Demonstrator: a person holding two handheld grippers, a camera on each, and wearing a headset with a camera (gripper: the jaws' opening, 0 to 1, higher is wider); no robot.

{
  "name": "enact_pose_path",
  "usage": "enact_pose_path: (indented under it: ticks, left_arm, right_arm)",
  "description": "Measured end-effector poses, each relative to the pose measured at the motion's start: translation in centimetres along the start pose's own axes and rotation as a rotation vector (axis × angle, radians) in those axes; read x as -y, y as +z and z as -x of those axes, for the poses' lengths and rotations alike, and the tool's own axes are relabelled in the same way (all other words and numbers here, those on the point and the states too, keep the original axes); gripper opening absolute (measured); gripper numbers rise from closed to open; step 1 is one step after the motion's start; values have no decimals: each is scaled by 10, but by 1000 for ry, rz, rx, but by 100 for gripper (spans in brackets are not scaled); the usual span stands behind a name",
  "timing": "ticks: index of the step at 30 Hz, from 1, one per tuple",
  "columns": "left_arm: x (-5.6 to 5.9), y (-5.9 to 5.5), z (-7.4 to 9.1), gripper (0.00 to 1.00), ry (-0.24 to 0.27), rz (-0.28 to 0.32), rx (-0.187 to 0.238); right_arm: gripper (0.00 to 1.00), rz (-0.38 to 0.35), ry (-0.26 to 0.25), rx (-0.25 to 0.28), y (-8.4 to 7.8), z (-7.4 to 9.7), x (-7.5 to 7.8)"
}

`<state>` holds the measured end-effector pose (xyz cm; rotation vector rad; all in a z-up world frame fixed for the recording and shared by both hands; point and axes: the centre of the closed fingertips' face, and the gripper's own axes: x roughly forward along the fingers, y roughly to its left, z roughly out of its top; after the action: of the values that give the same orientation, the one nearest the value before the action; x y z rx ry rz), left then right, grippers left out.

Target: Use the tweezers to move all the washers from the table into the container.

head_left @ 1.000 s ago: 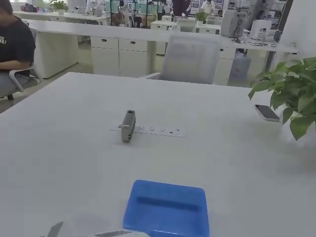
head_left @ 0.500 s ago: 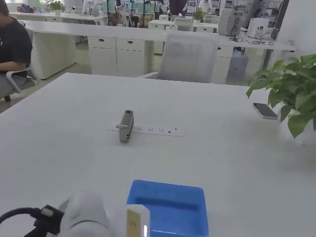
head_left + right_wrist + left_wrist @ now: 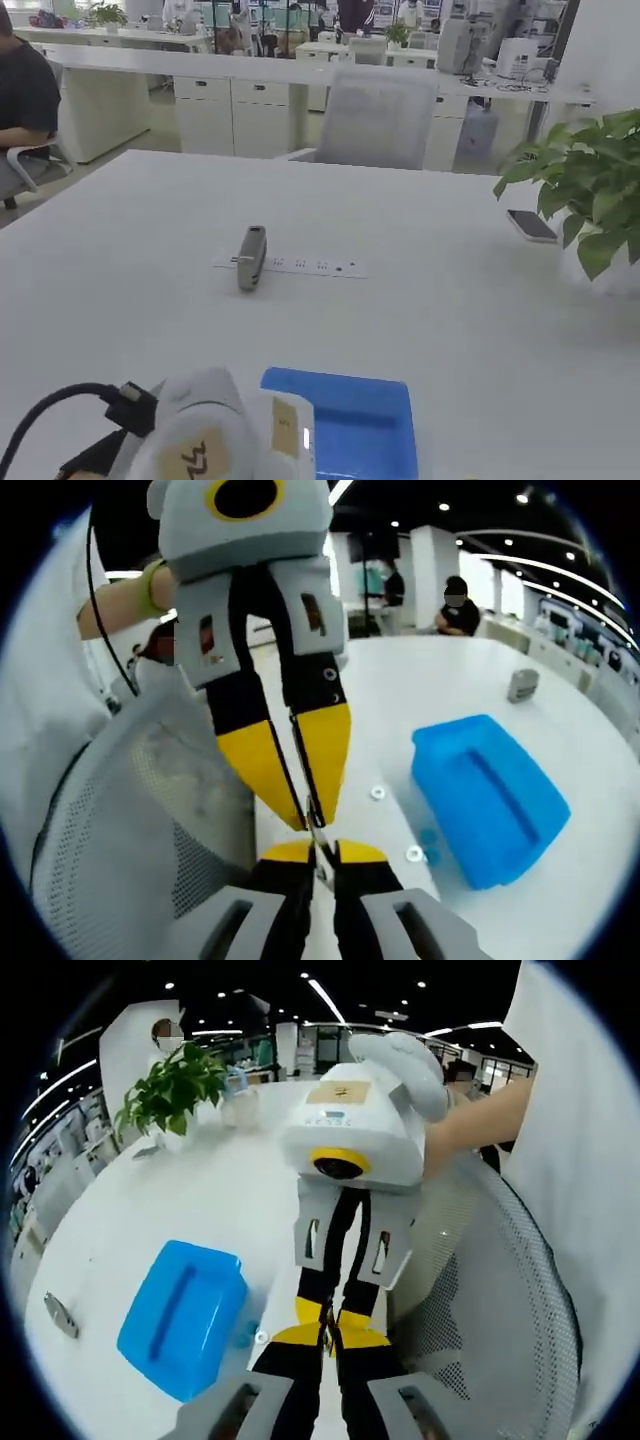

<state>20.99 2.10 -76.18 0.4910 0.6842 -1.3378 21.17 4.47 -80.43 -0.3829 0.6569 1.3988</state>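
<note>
The blue container point(image 3: 445, 800) stood open on the white table point(image 3: 420, 685), its inside a blue floor with a darker groove along it; whether anything lay in it could not be told. The right gripper point(image 3: 322, 855) and left gripper point(image 3: 309, 823) met tip to tip at the table's edge, each with jaws drawn in to a thin slit, pinching the slim metal tweezers point(image 3: 322, 870). Two washers point(image 3: 378, 793), small flat silvery rings, lay on the table just beside the container.

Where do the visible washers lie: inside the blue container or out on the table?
Out: two washers lie on the table beside the blue container, outside its walls.
</note>
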Motion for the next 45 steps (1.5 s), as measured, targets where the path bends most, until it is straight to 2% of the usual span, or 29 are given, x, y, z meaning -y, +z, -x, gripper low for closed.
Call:
enact_pose_path:
  ticks: [1,3,4,5,6,7,10,11,12,14,18,19,21,24,26,27,30,33,36,38,41,45]
  left_arm:
    - [-2,2,2,4,22,49,34]
    - [-3,6,8,13,51,142,133]
    - [-4,6,14,18,79,206,194]
    - [-5,5,16,25,91,229,213]
    - [-6,2,23,29,125,289,261]
    - [-8,-2,28,33,150,323,285]
    - [-12,-20,47,44,274,420,363]
    - [-13,-23,52,46,303,441,385]
    - [-16,-29,60,48,362,469,418]
    - [-21,-38,71,53,457,508,451]
    - [-31,-51,86,62,629,532,479]
    - [-34,-53,90,63,677,536,495]
    - [-39,-53,94,66,734,542,531]
    - [-45,-53,97,75,761,513,542]
    - [-46,-53,100,79,771,555,571]
    - [-45,-52,103,80,777,548,587]
    - [-49,-52,111,82,841,519,592]
    - [-49,-53,111,84,856,510,573]
    - [-51,-58,112,82,863,521,564]
    - [-51,-59,114,82,870,534,572]
    - [-51,-59,114,81,870,536,576]
    - [-50,-59,110,81,846,528,565]
  right_arm:
    - [2,5,0,0,-1,-1,0]
    - [2,-2,-6,3,-1,-1,0]
    - [2,-15,-11,15,-1,0,0]
    - [2,-31,-14,30,0,-1,1]
    - [2,-52,-21,45,0,0,2]
    - [2,-77,-27,60,0,0,4]
    - [2,-89,-34,76,-3,4,5]
    - [2,-83,-37,79,-3,3,4]
    - [2,-78,-40,83,-4,5,3]
    - [2,-57,-47,91,-4,5,0]
    - [2,20,-88,81,-6,6,-3]
    - [2,30,-96,80,-7,5,-3]
    - [2,32,-110,81,-8,5,-4]
    - [2,22,-122,88,-9,6,-5]
    - [3,24,-122,89,-8,5,-4]
    - [2,21,-126,83,-8,5,-4]
    - [3,42,-128,67,-11,5,-4]
    - [2,35,-127,54,-12,5,-3]
    - [2,-4,-134,33,-16,9,0]
    - [1,-82,-143,44,-15,10,3]
    - [2,-61,-150,32,-14,11,6]
    - [2,-24,-165,42,1,18,17]
